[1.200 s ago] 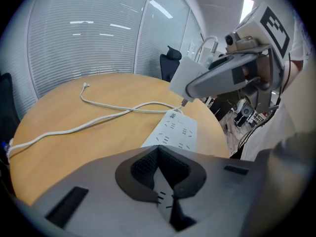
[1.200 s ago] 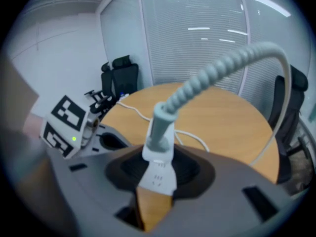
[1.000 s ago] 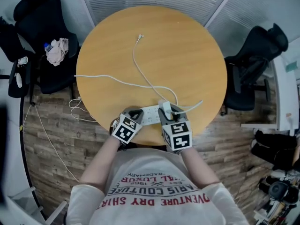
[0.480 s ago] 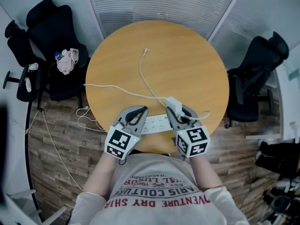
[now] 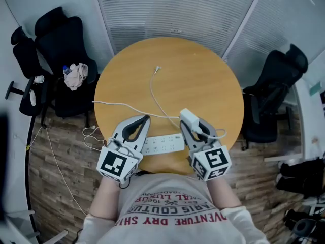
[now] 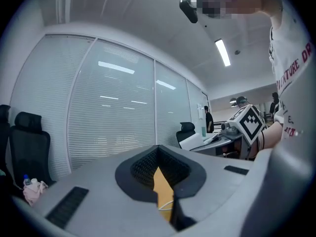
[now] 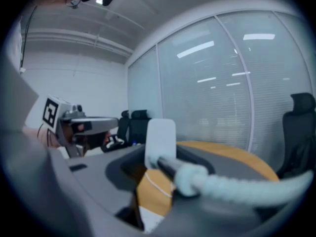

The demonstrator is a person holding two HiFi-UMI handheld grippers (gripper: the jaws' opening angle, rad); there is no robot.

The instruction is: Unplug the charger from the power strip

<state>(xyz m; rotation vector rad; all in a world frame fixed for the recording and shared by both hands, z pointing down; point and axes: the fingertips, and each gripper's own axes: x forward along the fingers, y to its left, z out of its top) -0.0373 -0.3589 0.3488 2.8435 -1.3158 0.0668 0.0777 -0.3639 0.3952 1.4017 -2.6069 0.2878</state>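
The white charger (image 5: 188,117) (image 7: 160,137) is clamped between the jaws of my right gripper (image 5: 187,122), held up off the round wooden table (image 5: 203,80). Its thick white cable (image 7: 237,189) runs back over the gripper, and a thin white lead (image 5: 152,88) trails across the tabletop. The white power strip (image 5: 162,144) lies flat near the table's front edge, below and between both grippers. My left gripper (image 5: 145,119) hovers above the strip's left end, fingertips together with nothing held.
The strip's cord (image 5: 117,104) runs left off the table to the wood floor (image 5: 61,156). Black office chairs stand at the left (image 5: 56,39) and right (image 5: 274,80); the left one holds a cloth (image 5: 76,75). Window blinds lie behind the table.
Both grippers have risen from the table. The charger has come out of the power strip and gone up with the right gripper. The left gripper has let go of the strip.
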